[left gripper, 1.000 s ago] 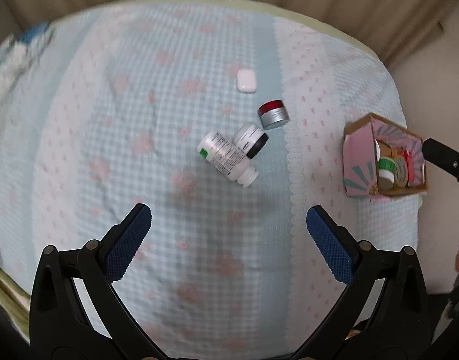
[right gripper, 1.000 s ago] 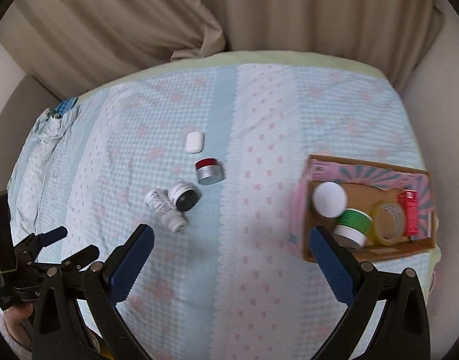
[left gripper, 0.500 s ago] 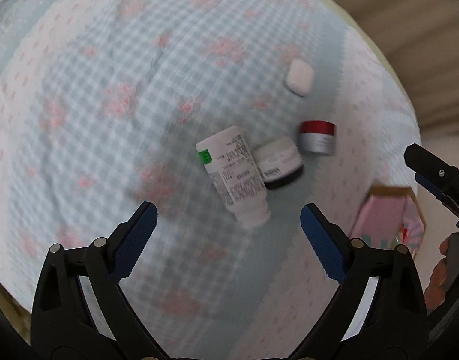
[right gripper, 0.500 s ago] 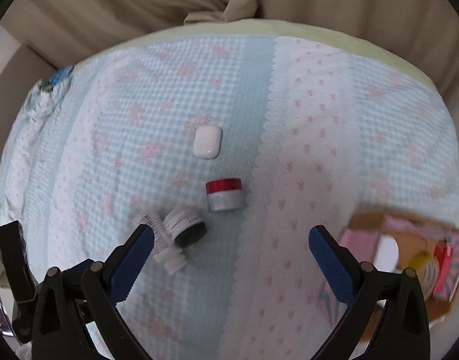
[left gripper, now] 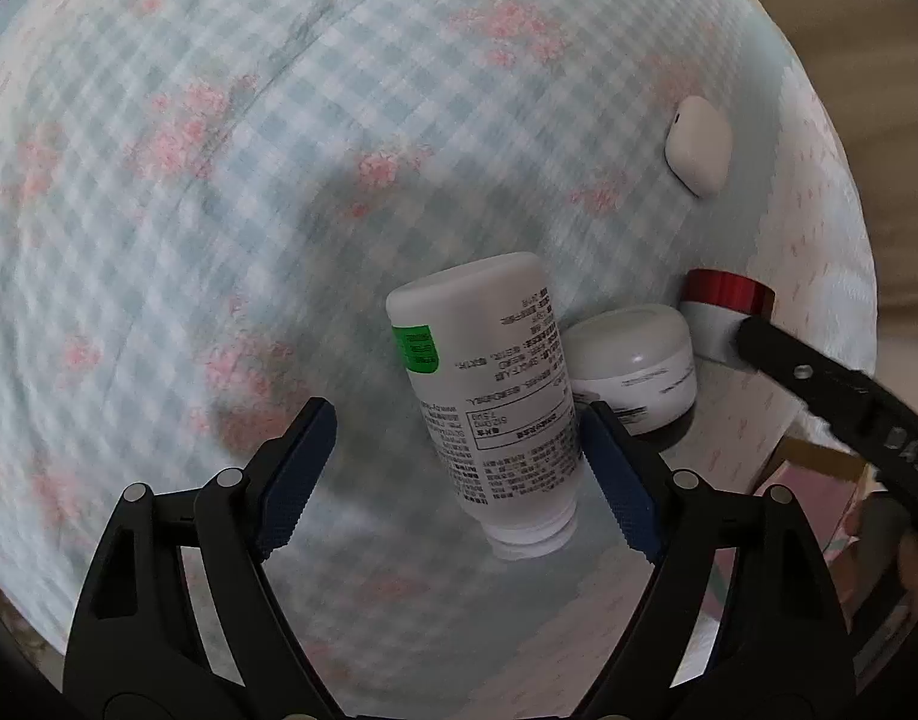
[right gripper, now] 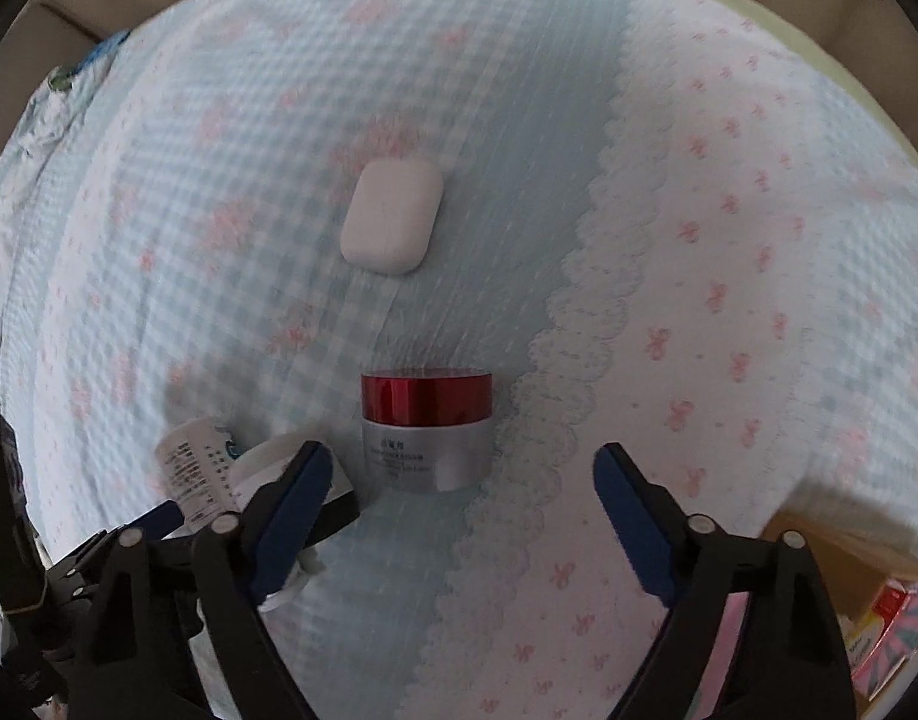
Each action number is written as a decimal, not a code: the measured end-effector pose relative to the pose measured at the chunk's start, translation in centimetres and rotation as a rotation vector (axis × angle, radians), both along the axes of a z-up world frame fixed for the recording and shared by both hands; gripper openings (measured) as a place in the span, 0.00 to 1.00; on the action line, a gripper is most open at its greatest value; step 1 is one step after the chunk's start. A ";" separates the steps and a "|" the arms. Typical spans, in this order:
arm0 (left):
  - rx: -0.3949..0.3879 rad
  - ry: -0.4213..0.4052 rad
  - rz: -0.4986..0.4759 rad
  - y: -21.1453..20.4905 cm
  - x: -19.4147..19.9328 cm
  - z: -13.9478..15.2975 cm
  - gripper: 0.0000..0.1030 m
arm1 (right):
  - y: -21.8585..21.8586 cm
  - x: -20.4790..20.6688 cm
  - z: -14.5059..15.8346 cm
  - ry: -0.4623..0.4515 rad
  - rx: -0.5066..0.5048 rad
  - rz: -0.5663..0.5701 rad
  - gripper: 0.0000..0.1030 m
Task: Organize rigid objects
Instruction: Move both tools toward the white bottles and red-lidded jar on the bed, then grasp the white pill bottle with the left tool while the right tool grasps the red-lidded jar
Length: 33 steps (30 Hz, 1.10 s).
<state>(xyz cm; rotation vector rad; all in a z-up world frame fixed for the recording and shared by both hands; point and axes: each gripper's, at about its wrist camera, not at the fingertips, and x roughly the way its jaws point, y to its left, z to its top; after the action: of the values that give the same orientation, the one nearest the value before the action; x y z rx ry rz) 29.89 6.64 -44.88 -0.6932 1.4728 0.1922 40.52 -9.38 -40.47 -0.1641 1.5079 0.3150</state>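
A white bottle with a green sticker (left gripper: 495,396) lies on the bedspread between the open jaws of my left gripper (left gripper: 459,474); its right finger (left gripper: 621,480) is close against the bottle. A white jar (left gripper: 633,366) lies right of the bottle. A silver jar with a red lid (right gripper: 428,435) stands just ahead of my open right gripper (right gripper: 459,510), slightly left of centre. It also shows in the left wrist view (left gripper: 723,312). A white earbud case (right gripper: 392,223) lies farther back. The bottle (right gripper: 192,468) shows at the lower left in the right wrist view.
A pink cardboard box (right gripper: 867,600) with items inside sits at the bed's right edge, partly out of view. The bedspread (right gripper: 699,240) is checked blue on the left and white with pink bows on the right. A curtain hangs behind the bed.
Both grippers have dropped toward the bed. The left one has closed in around the white bottle. The right one has come up to the red-lidded jar. Both stay open.
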 end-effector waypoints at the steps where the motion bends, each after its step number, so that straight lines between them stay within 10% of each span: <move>1: 0.000 0.002 -0.002 -0.2 0.0 0.0 0.80 | 0.2 0.1 -0.4 0.009 -0.005 0.005 0.81; 33: -0.010 -0.030 -0.054 -1.5 2.3 -1.2 0.50 | 1.6 2.9 -5.5 0.109 -0.016 -0.038 0.48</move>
<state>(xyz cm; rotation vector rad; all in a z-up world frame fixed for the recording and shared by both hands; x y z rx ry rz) 32.23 5.14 -46.07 -0.6613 1.4630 0.1327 43.38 -7.78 -45.99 -0.1328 1.6196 0.2852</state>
